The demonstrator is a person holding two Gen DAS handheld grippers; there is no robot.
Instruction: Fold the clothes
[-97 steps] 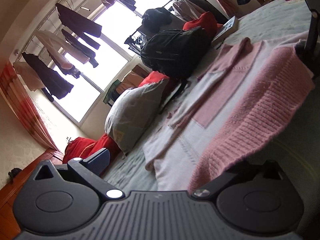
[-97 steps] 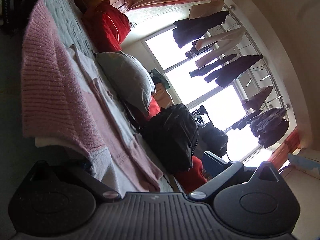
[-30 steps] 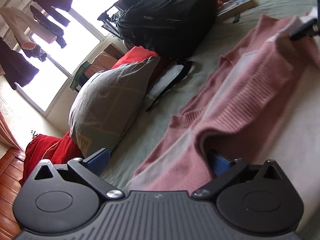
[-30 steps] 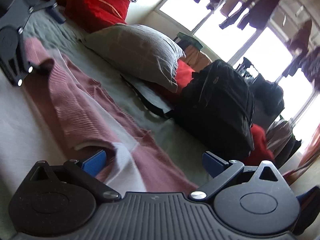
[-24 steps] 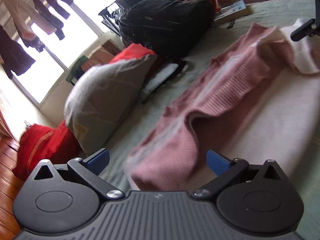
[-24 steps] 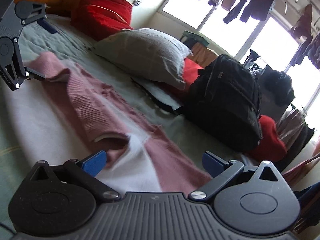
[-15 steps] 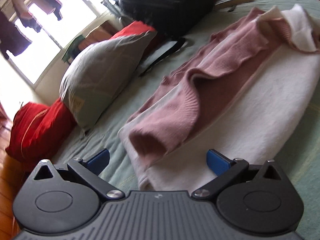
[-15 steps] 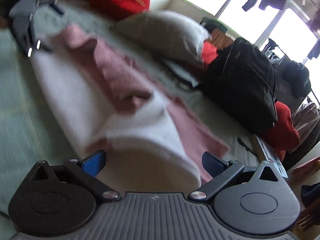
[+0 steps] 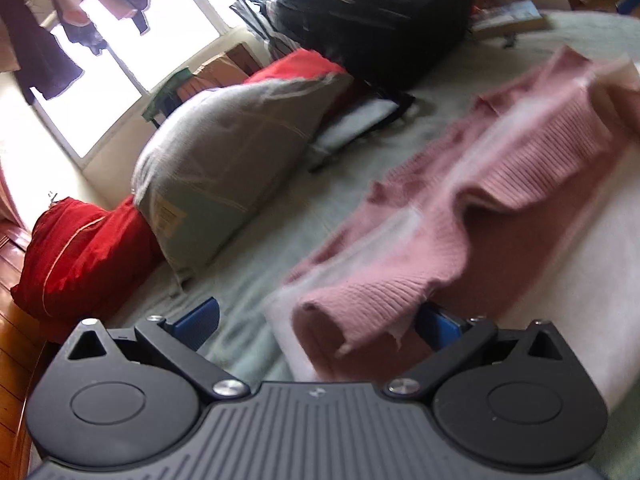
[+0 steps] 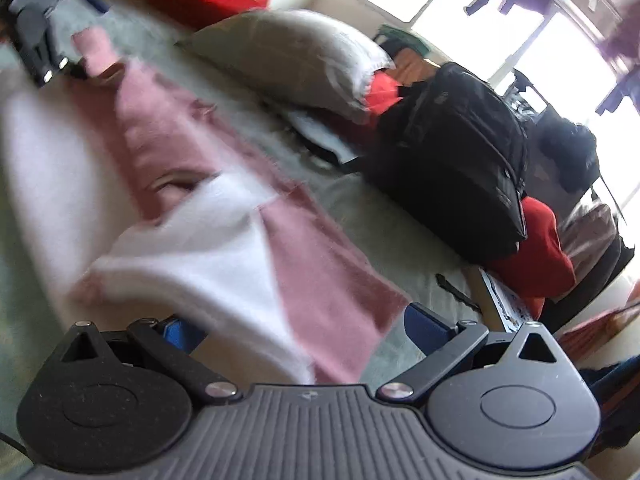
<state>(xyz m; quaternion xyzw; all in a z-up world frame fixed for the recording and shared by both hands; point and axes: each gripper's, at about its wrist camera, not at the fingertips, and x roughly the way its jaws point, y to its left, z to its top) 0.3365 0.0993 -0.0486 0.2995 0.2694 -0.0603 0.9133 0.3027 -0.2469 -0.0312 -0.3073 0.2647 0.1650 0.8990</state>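
Across the green bedspread [image 9: 352, 184] the pink-and-white sweater [image 9: 532, 184] lies as a long band, folded lengthwise, its long axis running from one gripper toward the other. Beyond it sit a grey pillow [image 9: 232, 160] and black backpack [image 10: 452, 160]. Each gripper faces one end: the left gripper [image 9: 316, 320] and right gripper [image 10: 298, 328] both stand spread wide, apparently gripping nothing, though blur leaves that uncertain.
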